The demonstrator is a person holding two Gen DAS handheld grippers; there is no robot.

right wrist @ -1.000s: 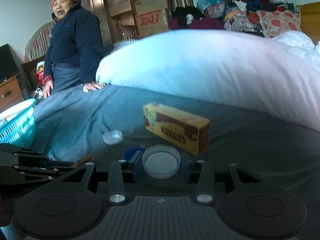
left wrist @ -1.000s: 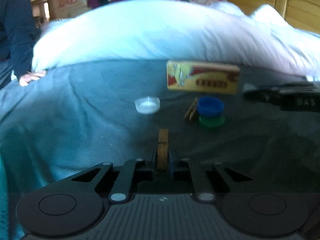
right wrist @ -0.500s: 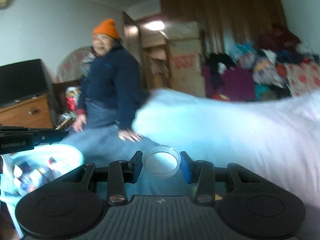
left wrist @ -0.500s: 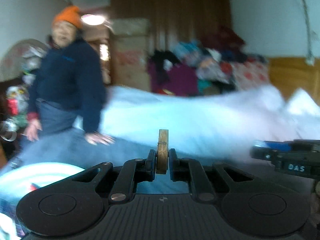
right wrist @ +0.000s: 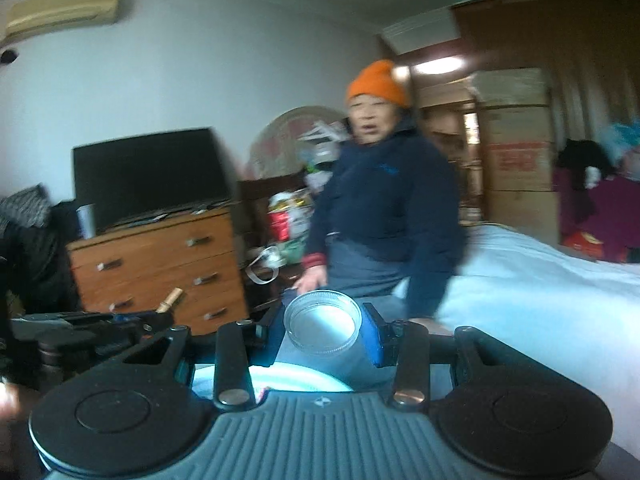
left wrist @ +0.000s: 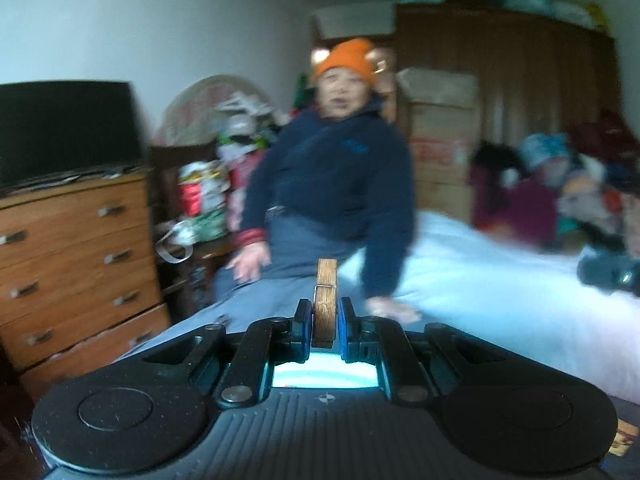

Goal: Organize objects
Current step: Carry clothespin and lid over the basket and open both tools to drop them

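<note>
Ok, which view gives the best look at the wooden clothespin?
The left wrist view: the wooden clothespin stands upright, centred and close, clamped in the left claw, with its metal spring visible. The right wrist view shows only its tip sticking out at the far left, small and blurred, beside the right claw holding a clear lid.

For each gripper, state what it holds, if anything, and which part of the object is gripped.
The left gripper clamps a wooden clothespin by its lower end. The right gripper pinches a clear round lid across its rim.

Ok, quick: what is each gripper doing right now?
Left gripper: shut on the wooden clothespin.
Right gripper: shut on the clear plastic lid.
</note>
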